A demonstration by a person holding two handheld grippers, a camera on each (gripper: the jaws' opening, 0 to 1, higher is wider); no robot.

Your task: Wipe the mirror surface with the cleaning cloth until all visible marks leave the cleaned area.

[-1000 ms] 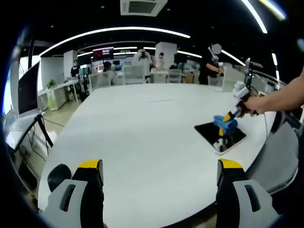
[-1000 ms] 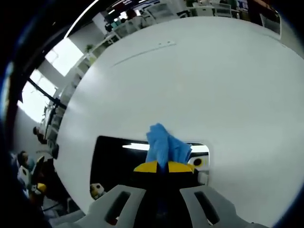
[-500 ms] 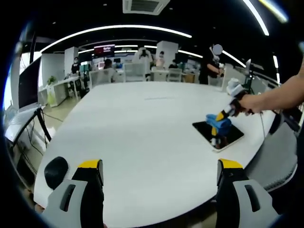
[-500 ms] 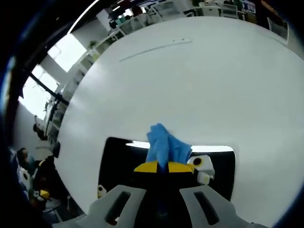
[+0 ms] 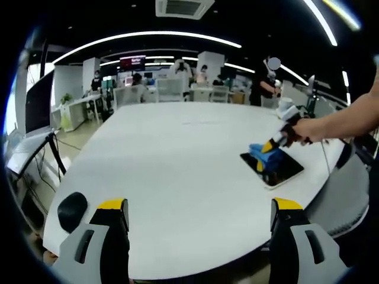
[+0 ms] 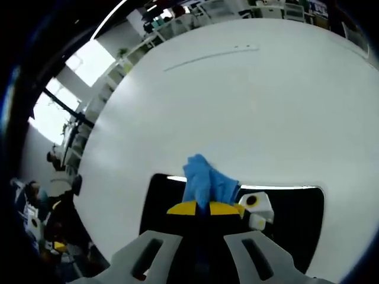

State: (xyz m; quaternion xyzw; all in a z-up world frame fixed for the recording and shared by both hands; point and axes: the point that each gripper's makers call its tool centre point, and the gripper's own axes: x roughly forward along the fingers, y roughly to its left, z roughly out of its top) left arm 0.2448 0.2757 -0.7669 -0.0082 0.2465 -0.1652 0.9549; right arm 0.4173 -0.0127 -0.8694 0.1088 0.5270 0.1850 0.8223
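Note:
A dark rectangular mirror (image 5: 278,169) lies flat on the white table (image 5: 177,154) at the right in the left gripper view. The right gripper (image 5: 273,144), held by a person's hand (image 5: 308,129), presses a blue cleaning cloth (image 5: 265,155) onto the mirror's far left part. In the right gripper view the right gripper (image 6: 206,208) is shut on the blue cloth (image 6: 206,177), which sits near the mirror's (image 6: 290,219) far edge. A reflection of the gripper shows in the glass. My left gripper (image 5: 198,207) stands open over the table's near edge, holding nothing.
A black round object (image 5: 72,208) sits below the table's near left corner. Desks, chairs and several people (image 5: 263,83) fill the office behind the table. A grey chair (image 5: 349,195) stands at the table's right.
The right gripper has slid the cloth across the mirror toward its far left side. The left gripper view has shifted slightly; the left gripper stays open.

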